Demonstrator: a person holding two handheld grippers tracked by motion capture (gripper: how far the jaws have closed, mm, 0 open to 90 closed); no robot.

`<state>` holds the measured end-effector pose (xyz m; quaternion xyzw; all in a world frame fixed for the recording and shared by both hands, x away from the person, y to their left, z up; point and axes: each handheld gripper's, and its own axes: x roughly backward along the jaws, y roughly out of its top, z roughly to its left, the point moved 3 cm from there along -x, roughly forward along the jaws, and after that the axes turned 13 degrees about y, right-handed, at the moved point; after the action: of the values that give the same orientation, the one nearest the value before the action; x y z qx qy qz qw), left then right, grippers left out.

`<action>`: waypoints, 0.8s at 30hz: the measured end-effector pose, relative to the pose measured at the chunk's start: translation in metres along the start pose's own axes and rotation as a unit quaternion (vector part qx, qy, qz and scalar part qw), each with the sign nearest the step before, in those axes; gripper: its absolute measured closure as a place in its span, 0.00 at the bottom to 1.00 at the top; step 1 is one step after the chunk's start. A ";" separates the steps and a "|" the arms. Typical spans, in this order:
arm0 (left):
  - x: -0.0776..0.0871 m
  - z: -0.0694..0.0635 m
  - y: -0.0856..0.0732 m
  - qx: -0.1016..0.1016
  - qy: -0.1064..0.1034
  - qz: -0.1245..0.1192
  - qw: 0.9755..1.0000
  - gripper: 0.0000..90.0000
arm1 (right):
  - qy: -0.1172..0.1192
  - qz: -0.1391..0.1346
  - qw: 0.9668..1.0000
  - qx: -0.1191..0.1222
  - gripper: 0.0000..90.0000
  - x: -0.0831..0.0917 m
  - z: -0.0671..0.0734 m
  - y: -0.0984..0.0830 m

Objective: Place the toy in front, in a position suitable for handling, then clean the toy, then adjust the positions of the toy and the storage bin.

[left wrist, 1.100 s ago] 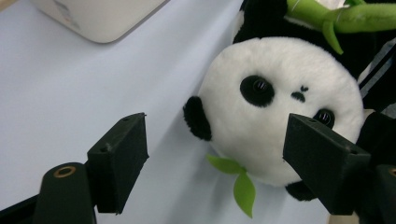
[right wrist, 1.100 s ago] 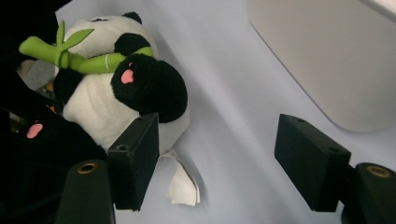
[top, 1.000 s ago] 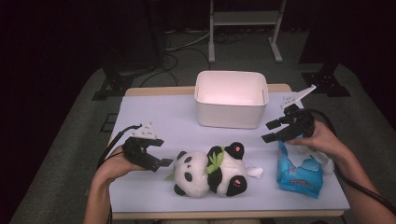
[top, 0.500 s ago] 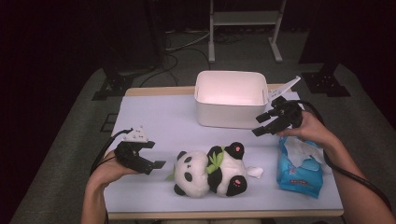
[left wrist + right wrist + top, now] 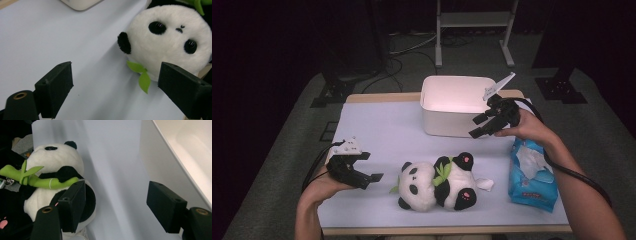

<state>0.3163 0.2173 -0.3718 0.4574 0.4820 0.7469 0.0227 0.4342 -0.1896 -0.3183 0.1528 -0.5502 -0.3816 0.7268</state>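
A black-and-white panda plush (image 5: 437,185) holding a green bamboo sprig lies on its back near the table's front. My left gripper (image 5: 371,166) rests low on the table just left of the panda's head (image 5: 170,42). It is open; its jaws have just been opening, with nothing between them (image 5: 117,75). My right gripper (image 5: 474,127) hovers open in front of the white bin (image 5: 457,105), above and behind the panda (image 5: 55,162). Only bare table surface lies between its fingertips (image 5: 117,192).
A blue tissue pack (image 5: 532,175) lies at the front right, under my right forearm. The white bin's wall (image 5: 160,162) stands close on the right gripper's side. The pale tabletop (image 5: 382,130) is bare at back left. Cables trail from both grippers.
My right gripper has moved left from above the tissue pack to the bin's front. My left gripper has slid a little toward the panda, with its jaws spread wider.
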 end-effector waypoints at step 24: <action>0.001 -0.002 -0.005 -0.010 -0.001 0.009 1.000 0.12 | 0.004 0.007 1.000 0.016 0.35 -0.009 0.006 0.017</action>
<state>0.3125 0.2191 -0.3747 0.4618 0.4702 0.7518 0.0215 0.4341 -0.1704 -0.3118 0.1619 -0.5542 -0.3674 0.7292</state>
